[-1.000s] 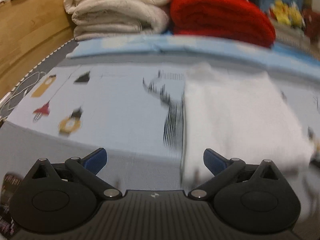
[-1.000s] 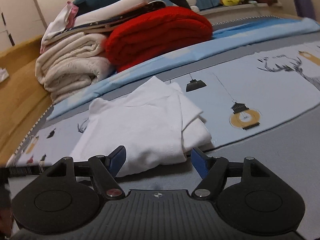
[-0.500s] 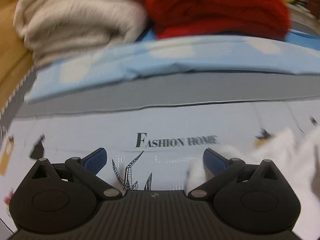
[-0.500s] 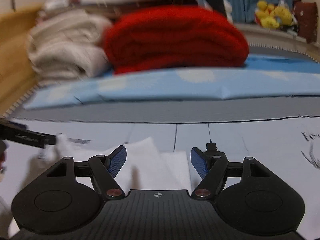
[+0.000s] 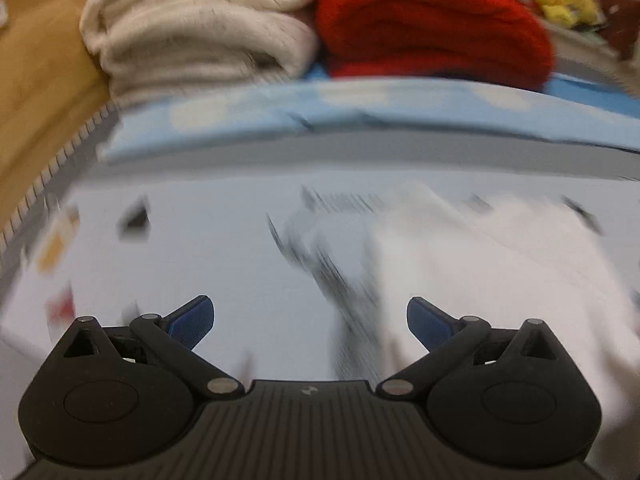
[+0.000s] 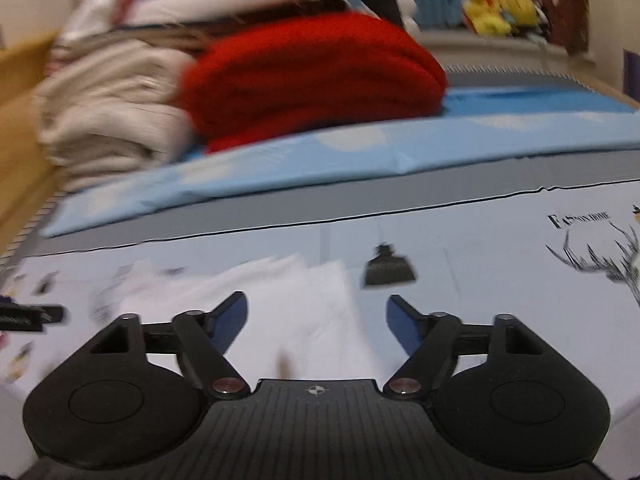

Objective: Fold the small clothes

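A folded white garment lies on the printed bedsheet, to the right in the blurred left wrist view. My left gripper is open and empty, just left of the garment's edge. In the right wrist view the same white garment lies low and left of centre, reaching in between the fingers. My right gripper is open and holds nothing. The other gripper's dark tip shows at the left edge.
A cream folded blanket and a red folded blanket are stacked at the back on a light blue cloth. Yellow plush toys sit far right. A wooden bed edge runs along the left.
Both views have swung about quickly. The left gripper has pulled back, bringing more of the white garment into view on its right. Both grippers have stayed open.
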The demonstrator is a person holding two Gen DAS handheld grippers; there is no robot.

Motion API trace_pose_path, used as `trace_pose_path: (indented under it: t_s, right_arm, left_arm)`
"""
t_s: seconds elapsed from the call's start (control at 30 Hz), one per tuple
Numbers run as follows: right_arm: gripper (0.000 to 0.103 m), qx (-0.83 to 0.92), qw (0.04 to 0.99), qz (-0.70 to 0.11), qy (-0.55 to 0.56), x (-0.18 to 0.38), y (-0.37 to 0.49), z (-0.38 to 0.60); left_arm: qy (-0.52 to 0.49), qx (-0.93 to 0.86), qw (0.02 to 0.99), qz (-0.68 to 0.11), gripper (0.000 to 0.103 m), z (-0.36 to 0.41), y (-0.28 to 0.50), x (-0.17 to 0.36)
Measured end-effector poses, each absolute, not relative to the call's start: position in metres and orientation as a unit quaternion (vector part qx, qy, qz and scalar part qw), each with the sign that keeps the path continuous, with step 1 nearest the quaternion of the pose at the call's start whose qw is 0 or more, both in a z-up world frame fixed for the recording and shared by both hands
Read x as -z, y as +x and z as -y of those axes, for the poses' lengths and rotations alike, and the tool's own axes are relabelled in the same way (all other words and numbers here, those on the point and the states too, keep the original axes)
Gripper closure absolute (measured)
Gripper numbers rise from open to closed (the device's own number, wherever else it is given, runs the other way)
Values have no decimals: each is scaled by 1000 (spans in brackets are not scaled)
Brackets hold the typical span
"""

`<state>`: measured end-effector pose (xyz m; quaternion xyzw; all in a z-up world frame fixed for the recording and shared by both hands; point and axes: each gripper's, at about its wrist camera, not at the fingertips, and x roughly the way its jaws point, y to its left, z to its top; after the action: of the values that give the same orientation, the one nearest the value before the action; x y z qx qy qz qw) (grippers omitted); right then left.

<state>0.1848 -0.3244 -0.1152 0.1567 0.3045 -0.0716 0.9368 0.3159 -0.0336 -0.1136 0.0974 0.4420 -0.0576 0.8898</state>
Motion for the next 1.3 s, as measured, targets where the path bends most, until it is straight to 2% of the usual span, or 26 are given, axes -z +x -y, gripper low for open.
trace_pose_path:
  t_s: [0.13,0.23,0.37,0.47,0.77,1.3]
  right_arm:
    - [11,91,932,-308,166,113,109,284]
    - [5,114,939,-286,152,120,68,266]
    - [4,128,947,-280,94,138,61,253]
    - [4,110,943,-295,109,151,66,255]
    - [4,93,933,-338,81,182,85,249]
    - [4,98,933,-337,78,186,88,247]
  left_arm:
    - [71,76,870,-482,0,34,217,120]
    - [97,90,880,-457,0,42,179,138]
    - [141,71,890,-428,0,51,178,150]
    - [125,86,884,-442,0,58,190,161]
    - [163,80,863,-471,0,74,209,188]
    - [154,69,862,-478,1,73,203,186]
